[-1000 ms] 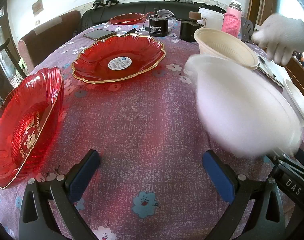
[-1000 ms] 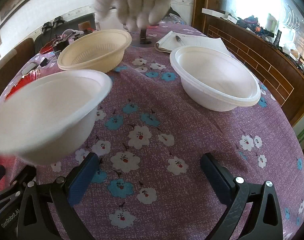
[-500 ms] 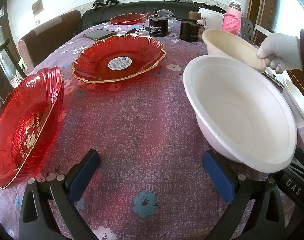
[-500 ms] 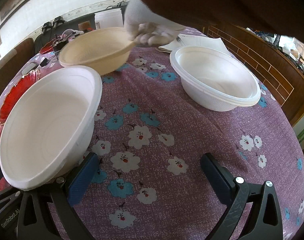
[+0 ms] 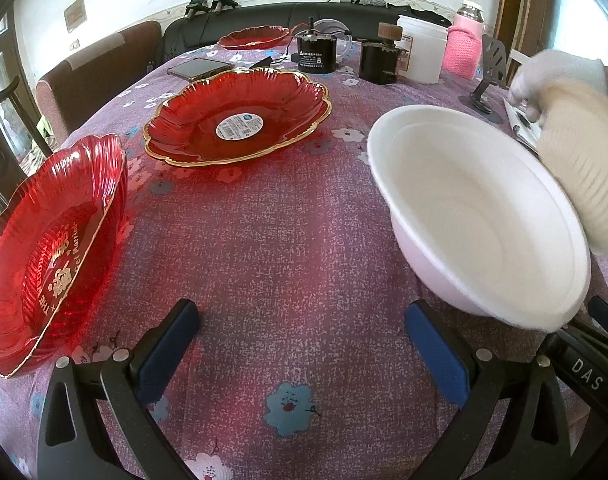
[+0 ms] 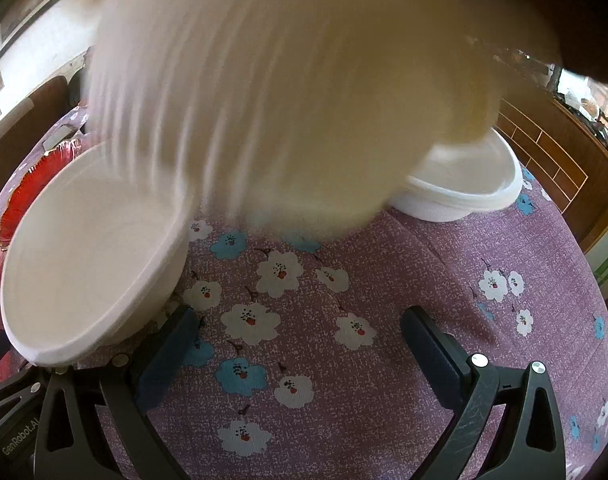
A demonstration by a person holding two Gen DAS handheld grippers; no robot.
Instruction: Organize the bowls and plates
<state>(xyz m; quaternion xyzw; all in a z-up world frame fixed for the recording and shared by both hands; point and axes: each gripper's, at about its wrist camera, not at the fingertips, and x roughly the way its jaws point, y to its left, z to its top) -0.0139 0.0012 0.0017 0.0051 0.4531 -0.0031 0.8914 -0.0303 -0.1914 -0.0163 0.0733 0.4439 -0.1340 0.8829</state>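
A white bowl (image 5: 483,216) stands on the purple flowered tablecloth between my grippers; it also shows in the right wrist view (image 6: 92,256). A gloved hand (image 5: 551,76) carries a cream ribbed bowl (image 5: 579,160) in the air, blurred; it fills the upper right wrist view (image 6: 284,92). A second white bowl (image 6: 467,184) stands at the right. Two red gold-rimmed plates lie at the left (image 5: 52,248) and centre (image 5: 240,120). My left gripper (image 5: 300,344) is open and empty. My right gripper (image 6: 300,344) is open and empty.
A third red plate (image 5: 254,38), a phone (image 5: 200,68), black jars (image 5: 315,54), a white tub (image 5: 421,54) and a pink bottle (image 5: 465,44) crowd the table's far end. Chairs stand at the left. A wooden wall panel (image 6: 551,160) is at the right.
The gloved hand lifted the cream bowl off the table and swings it toward me, over the space between the white bowls. The near white bowl was set down. My grippers have not moved.
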